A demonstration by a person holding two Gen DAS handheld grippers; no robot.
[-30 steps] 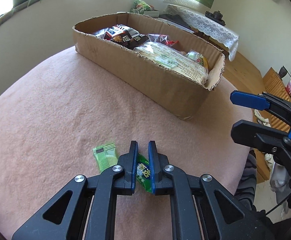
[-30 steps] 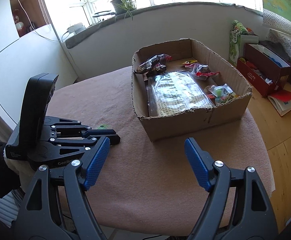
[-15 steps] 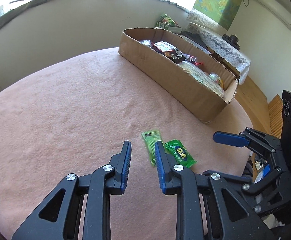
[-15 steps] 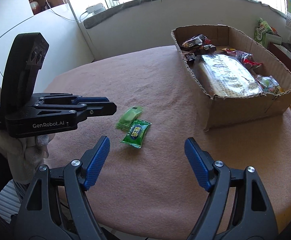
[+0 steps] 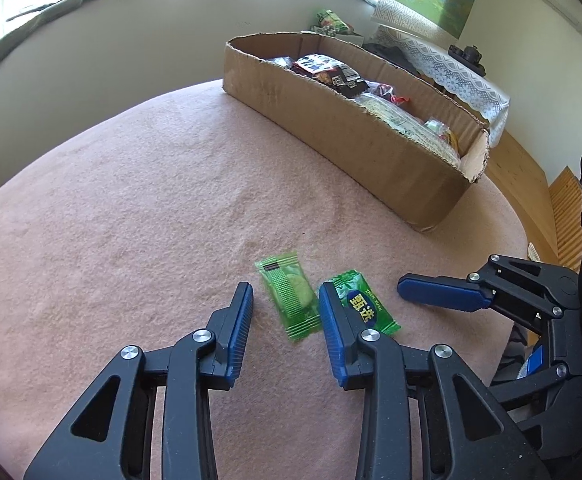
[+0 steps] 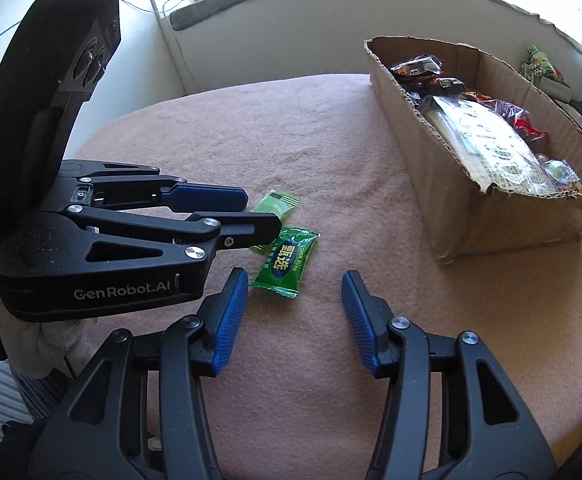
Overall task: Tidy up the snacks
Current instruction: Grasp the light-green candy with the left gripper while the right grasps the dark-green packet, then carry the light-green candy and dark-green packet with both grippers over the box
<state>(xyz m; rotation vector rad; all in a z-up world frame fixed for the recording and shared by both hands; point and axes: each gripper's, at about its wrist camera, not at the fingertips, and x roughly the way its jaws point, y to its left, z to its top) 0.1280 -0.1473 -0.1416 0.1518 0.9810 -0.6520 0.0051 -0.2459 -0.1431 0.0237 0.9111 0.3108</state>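
Two green snack packets lie on the pink tablecloth. The lighter striped packet lies between the open fingers of my left gripper. The darker packet with a blue label lies just right of the left gripper's right finger. My right gripper is open and empty, hovering just in front of the darker packet. The cardboard box holds several wrapped snacks.
The round table's pink cloth ends at a curved edge near the box. A wooden bench and lace-covered furniture stand behind the box. A low wall with plants rings the table.
My left gripper released the darker green packet onto the cloth, opened wider and shifted over the striped packet. My right gripper swung left toward the two packets.
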